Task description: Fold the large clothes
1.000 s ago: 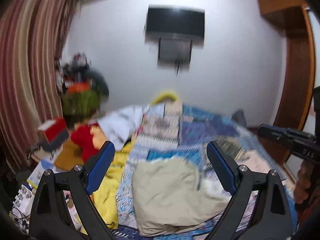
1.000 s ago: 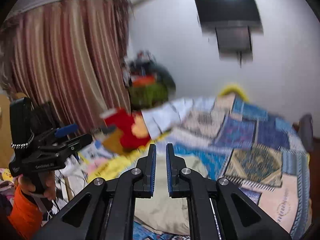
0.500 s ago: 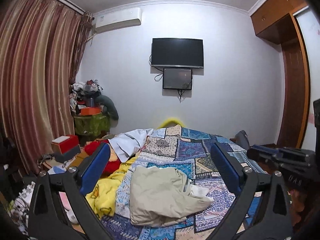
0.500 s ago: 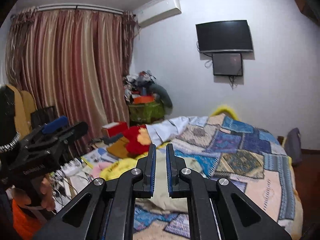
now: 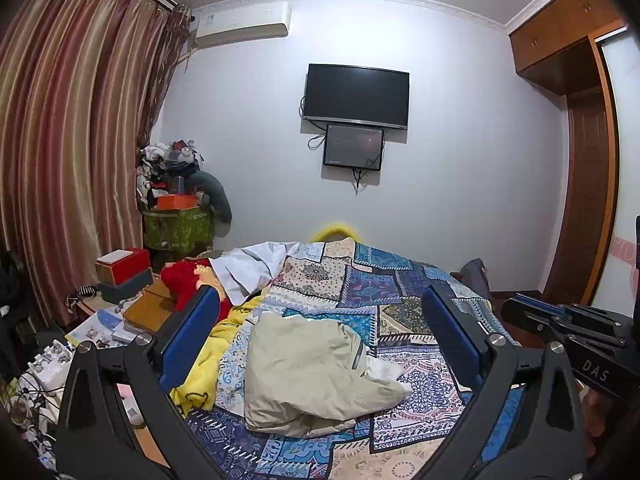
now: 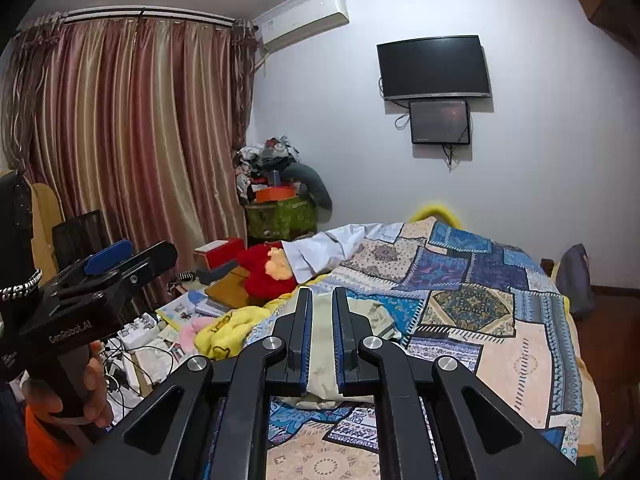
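A crumpled beige garment [image 5: 316, 372] lies in a heap on the patchwork bedspread [image 5: 404, 292], near the bed's front left. My left gripper [image 5: 320, 320] is open and empty, held above and short of the garment, its blue pads wide apart. My right gripper [image 6: 321, 312] is shut with a narrow slit between the pads, empty, also held above the bed; the garment [image 6: 368, 312] shows partly behind its fingers. Each gripper shows in the other's view: the right one [image 5: 568, 332] at the right edge, the left one [image 6: 108, 264] at the left.
A yellow blanket [image 5: 224, 344] and a red plush toy [image 5: 186, 280] lie along the bed's left side, with a white cloth [image 5: 252, 264] behind. A cluttered side table [image 5: 120, 312] and cables stand left. Striped curtains [image 5: 80, 140] hang left; a wardrobe [image 5: 588, 160] stands right.
Both cameras have tilted up and pulled back, so the garment sits lower and farther in view. Motion blur has gone. The jaws have kept their states.
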`<state>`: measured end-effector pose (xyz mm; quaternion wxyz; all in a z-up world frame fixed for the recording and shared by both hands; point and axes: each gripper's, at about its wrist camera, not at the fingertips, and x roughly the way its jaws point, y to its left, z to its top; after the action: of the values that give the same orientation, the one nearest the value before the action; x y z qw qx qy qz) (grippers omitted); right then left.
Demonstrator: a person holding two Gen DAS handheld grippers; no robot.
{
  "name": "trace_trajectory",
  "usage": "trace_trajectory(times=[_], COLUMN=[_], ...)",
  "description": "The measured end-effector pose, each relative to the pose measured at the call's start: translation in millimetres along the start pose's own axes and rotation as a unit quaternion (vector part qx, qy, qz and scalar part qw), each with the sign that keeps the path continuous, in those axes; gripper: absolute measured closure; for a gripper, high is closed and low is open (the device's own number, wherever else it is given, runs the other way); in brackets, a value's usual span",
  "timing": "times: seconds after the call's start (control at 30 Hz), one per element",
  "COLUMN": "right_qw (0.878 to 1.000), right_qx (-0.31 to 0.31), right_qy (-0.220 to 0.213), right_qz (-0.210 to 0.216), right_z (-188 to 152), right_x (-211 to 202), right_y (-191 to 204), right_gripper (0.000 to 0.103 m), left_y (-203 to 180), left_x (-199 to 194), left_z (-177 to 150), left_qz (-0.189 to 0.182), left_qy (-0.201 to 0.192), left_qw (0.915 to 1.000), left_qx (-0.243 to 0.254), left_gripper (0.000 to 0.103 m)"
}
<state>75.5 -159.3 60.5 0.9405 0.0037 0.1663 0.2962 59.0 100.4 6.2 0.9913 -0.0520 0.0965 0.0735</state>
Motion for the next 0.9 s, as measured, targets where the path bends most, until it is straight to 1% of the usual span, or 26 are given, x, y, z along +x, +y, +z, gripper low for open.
trace_trajectory(times=[0.9], right_qw=[1.0], right_qx=[-0.003], right_qy=[0.001], right_qz=[0.007], right_z=[-1.0], right_x=[4.8], right_y=[0.2], right_gripper=[0.098], left_y=[6.5], left_x=[2.6], left_z=[-3.0], left_qz=[-0.012], left_qy=[0.013], left_qw=[0.9997], left_qx=[-0.015], left_gripper=[0.001])
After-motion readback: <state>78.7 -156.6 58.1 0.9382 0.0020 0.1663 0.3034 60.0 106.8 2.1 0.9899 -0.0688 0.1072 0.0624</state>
